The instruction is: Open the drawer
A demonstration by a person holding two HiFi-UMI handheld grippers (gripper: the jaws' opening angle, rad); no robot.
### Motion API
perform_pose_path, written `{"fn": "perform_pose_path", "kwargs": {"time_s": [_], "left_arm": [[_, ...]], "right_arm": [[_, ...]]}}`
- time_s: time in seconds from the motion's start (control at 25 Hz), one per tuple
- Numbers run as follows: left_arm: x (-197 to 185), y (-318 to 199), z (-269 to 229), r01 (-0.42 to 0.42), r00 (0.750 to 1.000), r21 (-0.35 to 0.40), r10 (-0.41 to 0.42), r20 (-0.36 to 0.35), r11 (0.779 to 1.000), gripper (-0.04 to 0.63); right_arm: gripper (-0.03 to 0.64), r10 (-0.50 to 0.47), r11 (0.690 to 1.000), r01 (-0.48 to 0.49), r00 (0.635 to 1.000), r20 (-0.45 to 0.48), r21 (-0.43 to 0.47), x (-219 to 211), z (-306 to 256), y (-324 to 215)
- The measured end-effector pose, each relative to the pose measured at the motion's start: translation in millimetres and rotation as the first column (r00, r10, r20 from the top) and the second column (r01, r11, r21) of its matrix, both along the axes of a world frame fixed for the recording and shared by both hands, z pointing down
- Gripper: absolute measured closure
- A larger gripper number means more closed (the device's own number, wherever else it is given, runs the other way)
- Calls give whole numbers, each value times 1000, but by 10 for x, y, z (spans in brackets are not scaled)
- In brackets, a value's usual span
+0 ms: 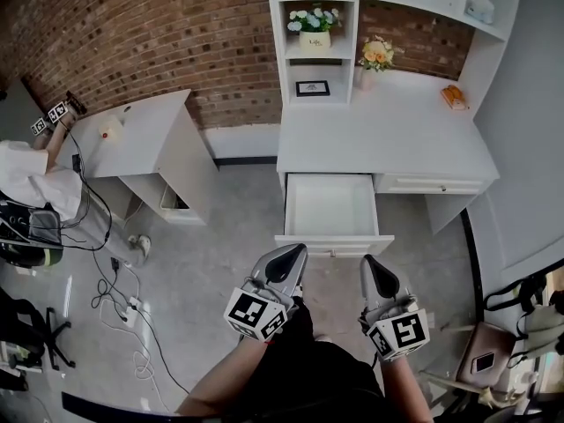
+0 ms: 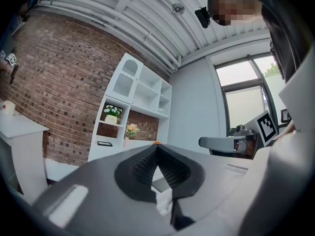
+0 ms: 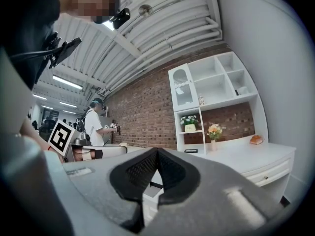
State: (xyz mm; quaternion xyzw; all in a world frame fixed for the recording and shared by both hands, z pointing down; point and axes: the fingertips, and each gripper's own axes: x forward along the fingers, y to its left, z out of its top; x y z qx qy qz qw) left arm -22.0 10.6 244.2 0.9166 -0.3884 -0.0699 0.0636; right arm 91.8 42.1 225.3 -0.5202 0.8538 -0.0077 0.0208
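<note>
Drawer's sitting pulled out, both tools hovering in front of it

The drawer (image 1: 330, 205) is sticking out of the desk's (image 1: 388, 130) front edge, toward its left end. The left tool (image 1: 295, 254) and right tool (image 1: 372, 264) are floating just short of it, each with its jaws pressed together and pinching nothing.

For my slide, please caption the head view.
White drawer stands open; left tool and right tool, both shut, hover before its front.
</note>
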Motion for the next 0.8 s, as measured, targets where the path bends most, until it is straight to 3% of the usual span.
{"fn": "perform_pose_path", "kwargs": {"time_s": [0.8], "left_arm": [[73,101,10,-5,1000,1,5,11,1000,594]], "right_arm": [[615,3,999,-2,1000,26,-33,82,84,153]]}}
